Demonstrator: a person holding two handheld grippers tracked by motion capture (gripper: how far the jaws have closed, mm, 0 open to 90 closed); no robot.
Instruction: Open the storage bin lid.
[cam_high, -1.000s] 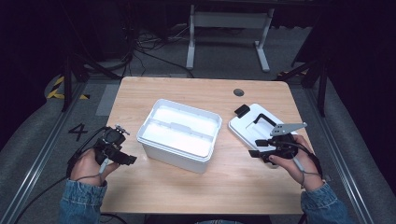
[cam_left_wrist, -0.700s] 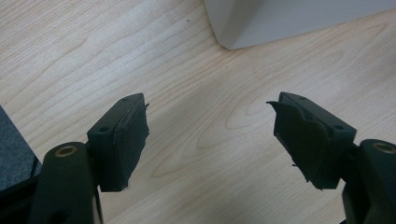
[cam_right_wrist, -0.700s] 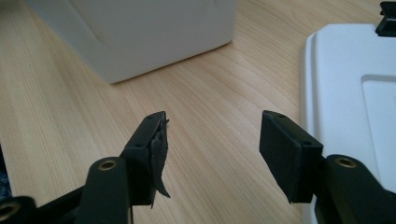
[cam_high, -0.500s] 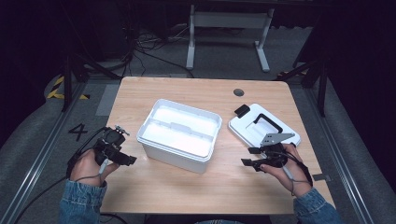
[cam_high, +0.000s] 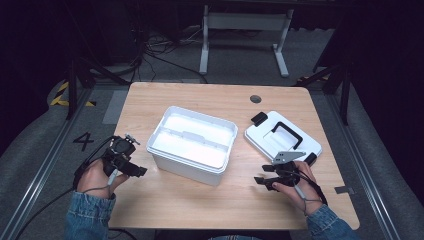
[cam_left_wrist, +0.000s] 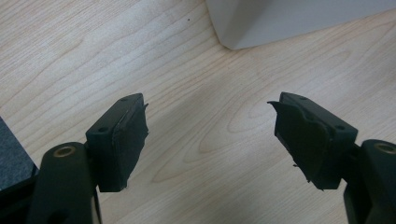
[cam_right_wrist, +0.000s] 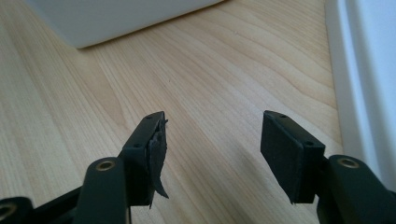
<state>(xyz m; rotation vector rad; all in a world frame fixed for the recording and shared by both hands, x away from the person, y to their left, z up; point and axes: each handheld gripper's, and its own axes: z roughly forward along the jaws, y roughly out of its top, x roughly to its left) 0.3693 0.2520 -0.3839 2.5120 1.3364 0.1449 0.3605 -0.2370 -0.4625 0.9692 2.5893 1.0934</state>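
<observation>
Right gripper (cam_high: 261, 181) low over table (cam_high: 200, 200) beside lid (cam_high: 282, 137), released, jaws just widened; left gripper (cam_high: 136, 170) likewise released.

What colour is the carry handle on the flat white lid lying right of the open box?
Black, clearest in the high view: the handle on the white lid.

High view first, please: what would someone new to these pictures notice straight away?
An open white box sits at the middle of the wooden table, its inside bright and bare. Its white lid, with a black handle, lies flat on the table to the right of it. At the near edge the left gripper and the right gripper rest low on either side of the box, both with jaws open and nothing between them.
</observation>
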